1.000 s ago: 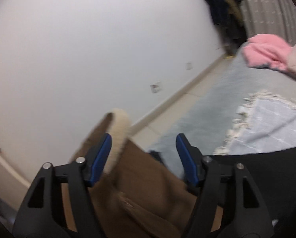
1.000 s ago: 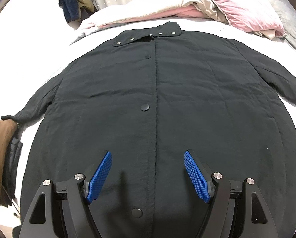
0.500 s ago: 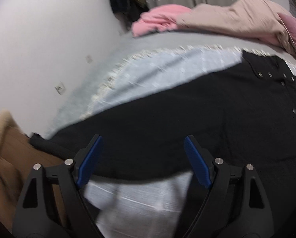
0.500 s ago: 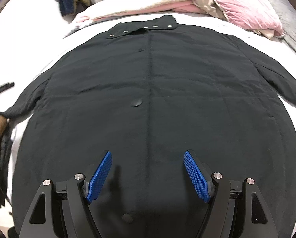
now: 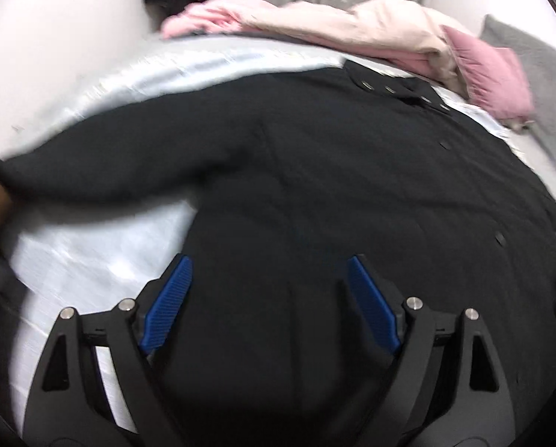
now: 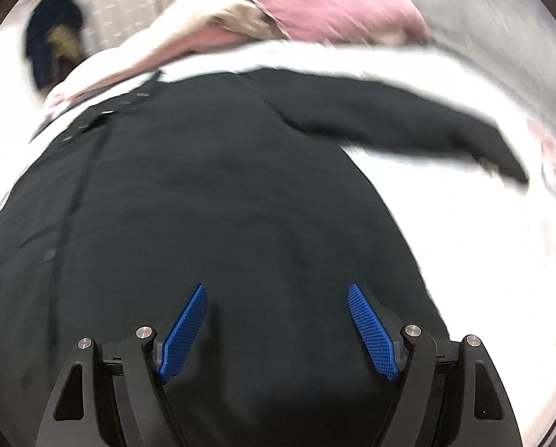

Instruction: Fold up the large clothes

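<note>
Left wrist view: black coat (image 5: 352, 186) lies spread flat, front side up, on a pale bed cover (image 5: 91, 246); picture blurred.
Left gripper (image 5: 268, 272): jaws have just been opening and stand wide; blue pads (image 5: 168, 301) hover over the coat's lower left part, nothing pinched between them.
Coat sleeve, left wrist view (image 5: 103, 178): stretched outward toward the picture's left edge, lying on the bed cover.
Collar (image 5: 397, 87): at the far end of the coat, row of metal snaps visible.
Right wrist view: same coat (image 6: 203, 205) fills the centre; picture blurred.
Right gripper (image 6: 278, 298): jaws have just been opening a little further and stand wide, above the coat body; no fabric gripped between the pads (image 6: 373, 331).
Coat sleeve, right wrist view (image 6: 408, 119): extended to the picture's right across the white bed surface (image 6: 464, 242).
Bedding pile (image 5: 371, 26): pink and beige quilts heaped beyond the collar.
Pink pillow (image 6: 334, 3): on the heap, far side of the coat.
Dark clothing (image 6: 52, 41): hanging in the background, upper left.
</note>
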{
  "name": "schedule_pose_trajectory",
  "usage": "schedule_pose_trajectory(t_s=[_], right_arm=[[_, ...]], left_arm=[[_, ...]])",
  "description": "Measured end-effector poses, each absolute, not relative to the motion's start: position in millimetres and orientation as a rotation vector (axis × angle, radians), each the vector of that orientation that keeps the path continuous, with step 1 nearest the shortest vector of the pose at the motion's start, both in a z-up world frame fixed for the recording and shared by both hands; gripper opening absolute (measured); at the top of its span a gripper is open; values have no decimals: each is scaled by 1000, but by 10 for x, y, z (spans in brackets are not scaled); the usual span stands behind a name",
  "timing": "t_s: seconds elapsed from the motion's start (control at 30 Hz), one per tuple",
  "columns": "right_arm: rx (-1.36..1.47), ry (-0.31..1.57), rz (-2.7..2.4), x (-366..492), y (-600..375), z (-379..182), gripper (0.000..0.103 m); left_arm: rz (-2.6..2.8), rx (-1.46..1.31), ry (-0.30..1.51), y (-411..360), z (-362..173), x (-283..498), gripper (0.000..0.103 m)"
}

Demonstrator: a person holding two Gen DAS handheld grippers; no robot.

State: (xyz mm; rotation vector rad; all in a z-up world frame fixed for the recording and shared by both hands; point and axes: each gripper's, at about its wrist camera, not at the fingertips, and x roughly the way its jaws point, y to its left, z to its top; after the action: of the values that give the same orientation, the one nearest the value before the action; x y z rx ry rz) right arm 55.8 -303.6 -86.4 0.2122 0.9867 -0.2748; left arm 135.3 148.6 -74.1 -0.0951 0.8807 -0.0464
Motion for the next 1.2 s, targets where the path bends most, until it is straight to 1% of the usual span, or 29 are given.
schedule_pose_trajectory(t_s=[0.07, 0.17, 0.27, 0.3, 0.33, 0.37, 0.4, 0.5, 0.63, 0.77, 0.87, 0.97, 1.03, 1.13, 1.2], right_arm=[[204, 908, -194, 449, -3227, -947, 80], [241, 872, -119, 259, -3374, -910, 80], [239, 868, -99, 89, -3531, -916, 80], [238, 871, -101, 80, -3562, -921, 80], [230, 877, -118, 34, -3616, -923, 83], [217, 896, -157, -6, -3647, -929, 89], [215, 922, -194, -42, -3705, -956, 90], [296, 916, -242, -193, -3919, -918, 90], [457, 896, -310, -371, -4189, -828, 90], [633, 869, -292, -429, -4339, -852, 90], [696, 862, -290, -413, -4444, -878, 90], [807, 845, -270, -332, -4608, -820, 90], [862, 824, -271, -216, -4782, -757, 90], [869, 776, -366, -34, -5050, -570, 90], [910, 737, -413, 48, -5228, -499, 90]], left_arm=[[-57, -116, 889, 1505, -917, 1285, 87], [-53, -180, 887, 1605, -859, 1176, 87], [-66, -156, 902, 1602, -867, 934, 89], [-70, -141, 910, 1595, -864, 900, 91], [-71, -124, 927, 1567, -865, 834, 97], [-67, -94, 963, 1522, -876, 763, 102], [-62, -72, 982, 1505, -899, 699, 102], [-37, -36, 1009, 1388, -815, 603, 102], [-114, -214, 1030, 1211, -597, 733, 102], [-225, -325, 991, 860, -374, 927, 102], [-293, -337, 987, 620, -525, 990, 102], [-254, -316, 1090, 472, -771, 1085, 102], [-244, -260, 1027, 385, -677, 1124, 102], [-265, -196, 905, 321, -431, 1168, 102], [-257, -175, 877, 352, -366, 1230, 102]])
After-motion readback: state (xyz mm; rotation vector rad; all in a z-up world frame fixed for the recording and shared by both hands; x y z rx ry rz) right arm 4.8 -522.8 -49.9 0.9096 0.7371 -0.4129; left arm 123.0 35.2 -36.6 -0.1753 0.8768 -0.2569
